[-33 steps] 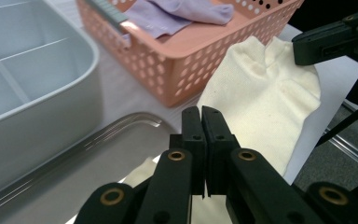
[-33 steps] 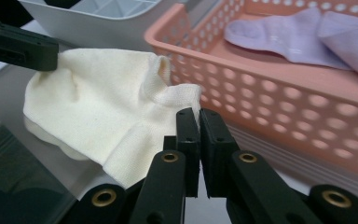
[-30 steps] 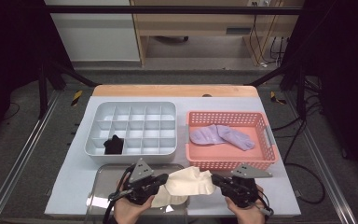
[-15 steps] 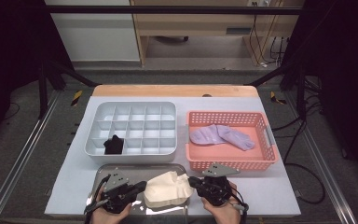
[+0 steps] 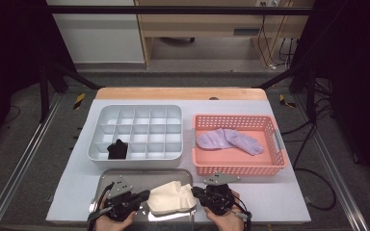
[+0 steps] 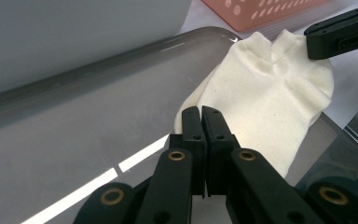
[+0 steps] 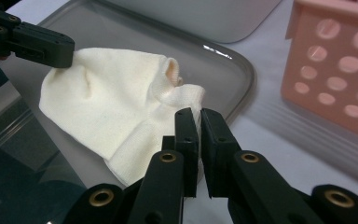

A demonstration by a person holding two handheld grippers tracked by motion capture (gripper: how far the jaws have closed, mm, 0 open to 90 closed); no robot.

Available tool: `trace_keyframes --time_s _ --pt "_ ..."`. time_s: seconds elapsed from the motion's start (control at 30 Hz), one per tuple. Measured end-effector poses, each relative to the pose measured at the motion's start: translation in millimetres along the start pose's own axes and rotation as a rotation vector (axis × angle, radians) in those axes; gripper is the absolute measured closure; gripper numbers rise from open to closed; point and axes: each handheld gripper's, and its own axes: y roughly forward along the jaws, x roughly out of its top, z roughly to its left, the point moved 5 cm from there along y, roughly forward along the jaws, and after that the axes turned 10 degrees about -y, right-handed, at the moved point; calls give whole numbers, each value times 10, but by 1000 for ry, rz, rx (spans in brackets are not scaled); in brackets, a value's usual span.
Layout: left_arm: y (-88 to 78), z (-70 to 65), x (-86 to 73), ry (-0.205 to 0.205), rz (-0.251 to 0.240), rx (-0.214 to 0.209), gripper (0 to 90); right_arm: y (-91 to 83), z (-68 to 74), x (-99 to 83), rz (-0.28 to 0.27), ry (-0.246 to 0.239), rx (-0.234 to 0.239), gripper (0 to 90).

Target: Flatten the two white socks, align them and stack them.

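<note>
The white table point(image 5: 77, 192) carries 3 containers: a grey compartment organiser point(image 5: 135, 132) at left rear with 1 dark item point(image 5: 117, 149) in a front-row cell, a pink basket point(image 5: 241, 144) at right rear holding lilac socks point(image 5: 229, 140), and a grey metal tray point(image 5: 125, 178) at the near edge. Compared with the frame 1 second earlier, both hands have shifted to the left and lowered, so the cream sock point(image 5: 172, 197) now sits over the tray's right portion instead of hanging beyond its right edge. The left gripper point(image 5: 143, 196) has its jaws pressed together on the sock's left end; the right gripper point(image 5: 196, 192) pinches the cuff end, a fold of fabric visible between its jaws. The sock appears to rest on the tray surface, though contact cannot be confirmed at this angle. Judgement: the sock is held stretched between 2 grips and positioned for flattening or folding on the tray; neither end is released yet.
</note>
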Motion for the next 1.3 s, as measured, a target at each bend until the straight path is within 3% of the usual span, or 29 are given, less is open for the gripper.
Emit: trace_keyframes --time_s 0.23,0.27,0.4,0.57,0.63,0.7,0.73,0.77,0.83,0.9,1.1,1.3 --pt "-14 -6 -18 4 6 3 881 81 -11 -40 12 5 -4 853" --pt "-50 -19 -2 -3 -2 -16 881 63 -9 -18 2 7 -5 855" --pt "-69 -35 -6 -2 -3 -17 881 12 3 42 -26 -4 -7 854" --pt "-19 -36 -49 11 18 13 862 81 18 33 -5 -7 -8 850" --pt "-6 -23 -56 16 25 31 821 131 19 -1 14 -6 -3 841" --pt "6 -5 -52 12 16 52 682 156 12 -17 21 -11 1 823" --pt "9 5 -44 10 8 63 682 145 12 -14 20 -6 1 806" --pt "9 17 -37 9 3 70 599 103 -3 0 3 -5 -4 775" --pt "16 34 -24 0 -6 75 557 74 -12 8 -11 3 -2 766" --pt "39 47 -32 -9 4 72 553 33 -35 5 -24 13 -3 745" --pt "105 56 -93 -11 44 63 598 145 -3 -97 17 24 34 735" --pt "124 62 -129 -12 67 68 661 214 91 -122 27 -9 44 738"
